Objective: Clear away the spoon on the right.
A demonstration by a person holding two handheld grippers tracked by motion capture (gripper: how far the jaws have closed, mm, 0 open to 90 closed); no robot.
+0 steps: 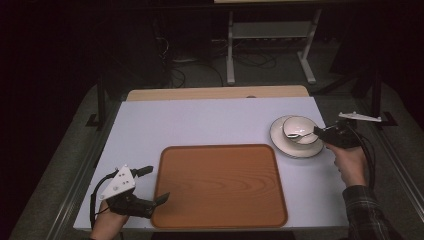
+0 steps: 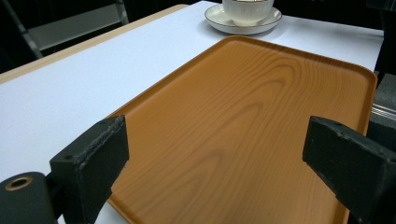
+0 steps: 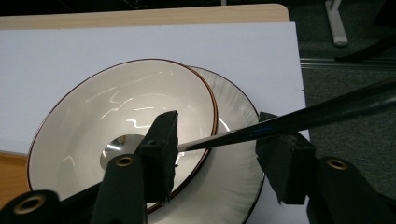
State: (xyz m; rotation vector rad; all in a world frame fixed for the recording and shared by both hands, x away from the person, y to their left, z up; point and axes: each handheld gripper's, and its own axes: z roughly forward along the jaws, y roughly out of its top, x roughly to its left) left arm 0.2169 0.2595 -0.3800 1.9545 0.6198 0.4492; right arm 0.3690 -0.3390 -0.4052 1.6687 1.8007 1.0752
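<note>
A: Items at right of the high view?
B: A bowl [image 1: 298,129] is seen on a plate [image 1: 280,141]; a spoon [image 3: 299,122] lies in it, its handle between the open right tongs [image 3: 219,149], ungripped.
A: Lower left?
B: Left tongs [image 1: 154,185], held open at the tray [image 1: 220,185] edge on the surface [image 1: 200,120].

White bowl [image 3: 121,121] with brown rim, wood-grain brown tray [image 1: 220,185], black-handled spoon [image 3: 299,121]

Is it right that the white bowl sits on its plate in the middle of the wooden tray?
Not quite. The bowl does sit on its plate, but both rest on the white table beyond the tray's far right corner. The wooden tray carries nothing, as the high view shows.
</note>
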